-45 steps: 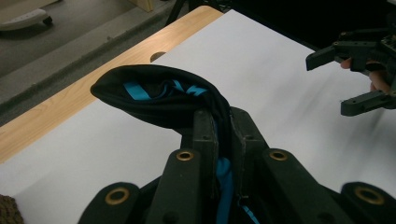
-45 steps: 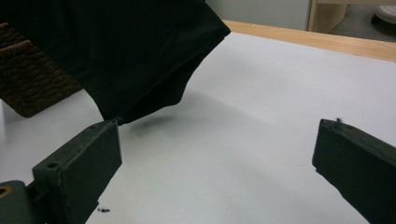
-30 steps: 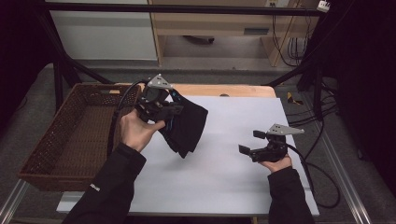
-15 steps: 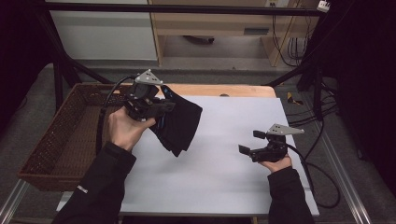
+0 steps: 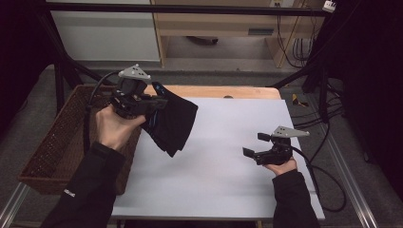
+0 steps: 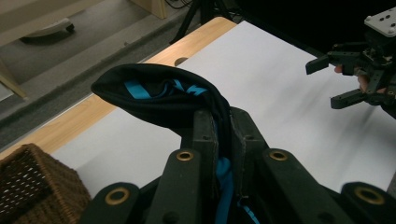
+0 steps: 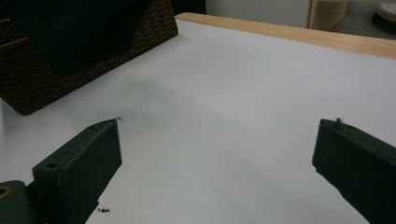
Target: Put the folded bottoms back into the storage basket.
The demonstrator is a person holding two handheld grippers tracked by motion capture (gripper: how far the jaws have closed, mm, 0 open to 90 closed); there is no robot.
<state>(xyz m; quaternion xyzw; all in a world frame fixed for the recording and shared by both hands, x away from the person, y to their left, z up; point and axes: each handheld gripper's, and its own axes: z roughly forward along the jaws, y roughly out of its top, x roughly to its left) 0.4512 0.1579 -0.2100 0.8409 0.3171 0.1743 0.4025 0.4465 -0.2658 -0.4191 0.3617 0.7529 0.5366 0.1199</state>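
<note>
The left claw (image 5: 159, 102) is raised at the 10 o'clock position of the high view. Its jaws are pressed together on a black cloth (image 5: 173, 123) and point toward 3 o'clock. The left hand (image 5: 114, 128) wraps the claw body from below; the dark-sleeved forearm enters from 7 o'clock. The right claw (image 5: 254, 145) sits low at the 4 o'clock position. Its jaws are spread wide with nothing between them and point toward 9 o'clock. The right hand (image 5: 280, 166) grips it from behind; its forearm enters from 5 o'clock.

white mat (image 5: 228, 156) bare mid-table, basket (image 5: 62, 142) blocks left
</note>
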